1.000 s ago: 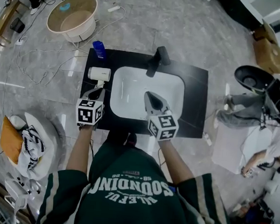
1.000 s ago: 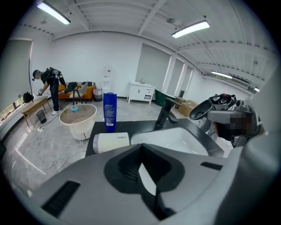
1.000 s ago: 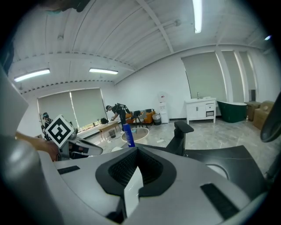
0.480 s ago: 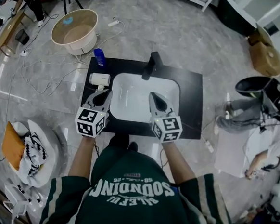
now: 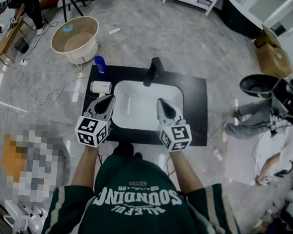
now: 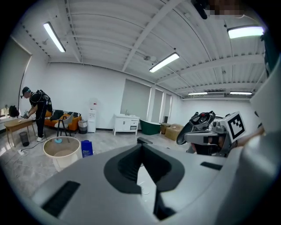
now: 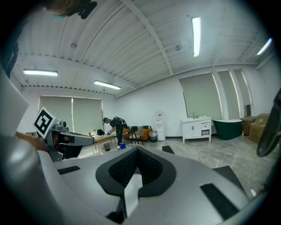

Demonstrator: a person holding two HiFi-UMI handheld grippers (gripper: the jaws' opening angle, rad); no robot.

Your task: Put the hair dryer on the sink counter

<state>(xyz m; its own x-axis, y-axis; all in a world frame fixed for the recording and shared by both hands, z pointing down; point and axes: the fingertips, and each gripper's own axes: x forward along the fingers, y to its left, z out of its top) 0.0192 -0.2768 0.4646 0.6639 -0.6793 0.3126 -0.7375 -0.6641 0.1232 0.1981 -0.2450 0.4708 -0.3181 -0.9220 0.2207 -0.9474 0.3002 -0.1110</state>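
**Item: hair dryer.** White. Lay on its side on the bare left wing of the black bench, just left of the white basin and short of the blue bottle at the far left corner. Nothing gripped or touched it.

**Item: left tongs.** Clenched on nothing; its own view showed only the basin and the room past the jaws. A second before, this tool sat low, its tip close by the dryer's handle. It had since lifted and drawn back toward the person, and now pointed out across the room, not down at the bench.

**Item: right tongs.** Likewise clenched and empty. Held over the basin's near right part, also raised from its earlier, lower place, level with its partner.

**Item: faucet.** Black, at the basin's rear edge, untouched.

**Condition note.** With the dryer resting on the bench and both tools pulled clear and carrying nothing, the placement read as done. Nothing appeared left but for the tools to retire.
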